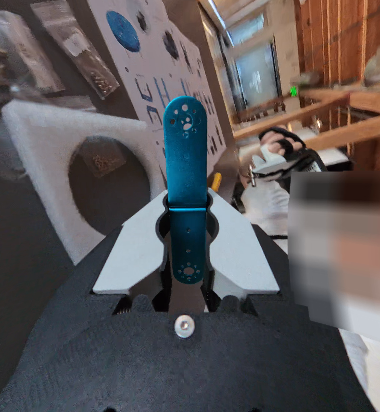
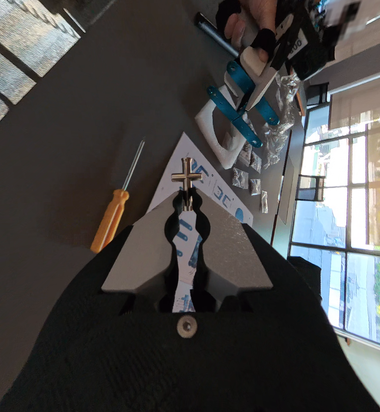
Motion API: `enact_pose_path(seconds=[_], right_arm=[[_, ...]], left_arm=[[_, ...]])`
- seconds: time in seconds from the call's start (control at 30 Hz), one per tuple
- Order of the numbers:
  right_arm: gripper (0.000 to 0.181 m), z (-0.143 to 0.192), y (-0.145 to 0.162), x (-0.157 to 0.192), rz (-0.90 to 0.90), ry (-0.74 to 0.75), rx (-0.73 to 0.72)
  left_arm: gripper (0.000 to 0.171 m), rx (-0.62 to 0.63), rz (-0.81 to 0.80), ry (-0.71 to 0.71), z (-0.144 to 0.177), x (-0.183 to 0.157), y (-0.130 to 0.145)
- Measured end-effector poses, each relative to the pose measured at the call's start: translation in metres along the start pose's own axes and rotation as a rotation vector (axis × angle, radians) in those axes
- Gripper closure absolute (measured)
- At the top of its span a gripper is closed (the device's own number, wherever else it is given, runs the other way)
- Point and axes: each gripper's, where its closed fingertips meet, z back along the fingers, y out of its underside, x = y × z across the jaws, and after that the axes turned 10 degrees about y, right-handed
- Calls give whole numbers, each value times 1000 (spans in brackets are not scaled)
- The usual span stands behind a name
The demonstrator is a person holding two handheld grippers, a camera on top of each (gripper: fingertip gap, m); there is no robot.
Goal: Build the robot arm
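My left gripper [image 1: 186, 197] is shut on a blue metal bracket [image 1: 185, 156] with rounded, hole-drilled ends; it sticks up and out past the fingertips, held above the table. The same bracket [image 2: 240, 116] shows in the right wrist view at the upper right, gripped by the left gripper [image 2: 249, 98] in a person's hand [image 2: 247, 20]. My right gripper [image 2: 187, 191] is shut on a small silver cross-shaped wrench [image 2: 186, 176], its cross end poking out beyond the fingertips. The right gripper [image 1: 265, 166] with the wrench also shows at the right of the left wrist view.
A dark table [image 2: 95, 111] holds an orange-handled screwdriver [image 2: 111, 220], a white printed parts sheet [image 2: 227, 200], a white foam block with a round cut-out [image 1: 57, 156], and several small clear bags of hardware [image 2: 249, 176]. Large windows [image 2: 345, 223] are at the right. Wooden railings [image 1: 318, 116] stand behind. The grippers' ends are close to 20 cm from one another.
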Motion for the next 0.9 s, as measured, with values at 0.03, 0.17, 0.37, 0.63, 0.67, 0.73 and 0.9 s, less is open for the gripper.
enact_pose_path(seconds=[0.03,0.17,0.37,0.63,0.67,0.73,0.9], right_arm=[[175,-11,-4,-5,-5,31,30],[175,-45,-28,-20,-49,117,94],[175,-68,-35,-24,-148,169,171],[175,-76,-31,-19,-208,151,125],[175,-77,-30,-17,-216,143,118],[175,-79,-24,-12,-228,127,109],[175,-84,-18,2,-286,64,57]], left_arm=[[145,92,5,56,0,-3,-2],[145,495,30,165,-3,-9,2],[145,917,48,184,-9,3,15],[144,1107,30,138,-15,23,25],[141,1113,31,120,-14,26,23],[134,1129,17,76,-12,32,20],[120,1135,-9,-27,-21,35,6]])
